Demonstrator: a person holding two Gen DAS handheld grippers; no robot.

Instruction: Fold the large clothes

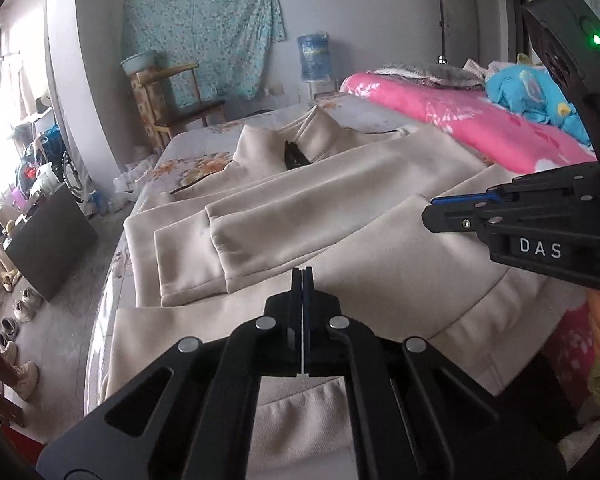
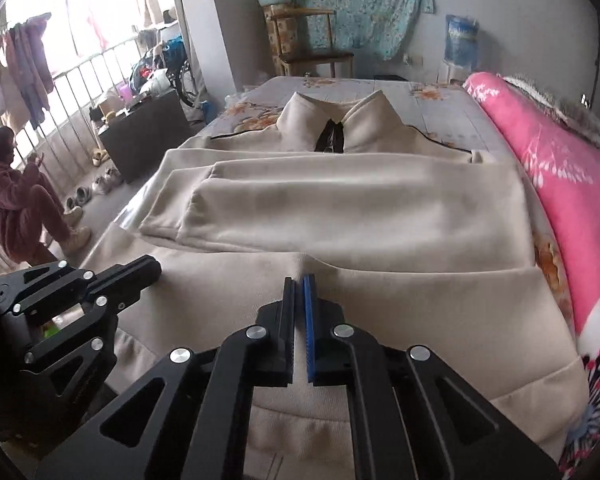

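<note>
A beige jacket [image 2: 360,208] lies flat on the bed, collar at the far end. Both sleeves [image 1: 260,236] are folded across its chest, and the ribbed hem [image 2: 300,428] is nearest me. My right gripper [image 2: 299,278] is shut over the lower body of the jacket, and a small ridge of fabric puckers up at its tips. It shows from the side as the right gripper [image 1: 428,212] in the left wrist view. My left gripper [image 1: 302,270] is shut with its pads together and nothing visible between them. It rests low over the jacket's left side, seen as the left gripper [image 2: 154,268].
A rolled pink floral quilt [image 2: 560,184] runs along the bed's right side. The bed's left edge [image 1: 108,280] drops to a floor with several shoes [image 1: 16,320] and a dark cabinet [image 1: 48,240]. A person in a pink robe [image 2: 16,200] sits by the railing.
</note>
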